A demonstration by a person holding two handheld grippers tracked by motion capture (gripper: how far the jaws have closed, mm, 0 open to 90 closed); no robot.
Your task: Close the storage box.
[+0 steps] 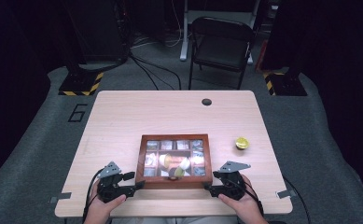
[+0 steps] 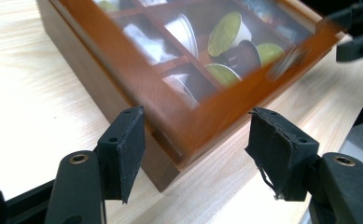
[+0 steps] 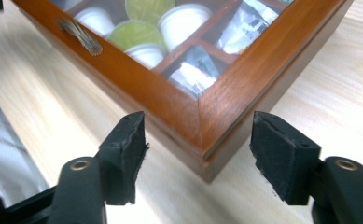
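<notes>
A brown wooden box (image 1: 174,137) with a glass lid lies near the table's front edge. Its compartments hold coffee capsules (image 2: 226,32) and sachets (image 3: 193,74). My left gripper (image 1: 139,185) stands at the box's near left corner. In the left gripper view that gripper (image 2: 195,149) is open, the corner of the box (image 2: 123,74) lying between the jaws with gaps on both sides. My right gripper (image 1: 208,188) stands at the near right corner. It (image 3: 198,151) is open too, straddling the corner of the box (image 3: 226,107) without touching it.
A yellow-green capsule (image 1: 242,143) sits alone on the wooden table (image 1: 123,116), right of the box. A small metal handle (image 3: 81,35) is fixed on the lid's front edge. Behind the table stands a dark folding chair (image 1: 221,42). The table's front edge is close under both hands.
</notes>
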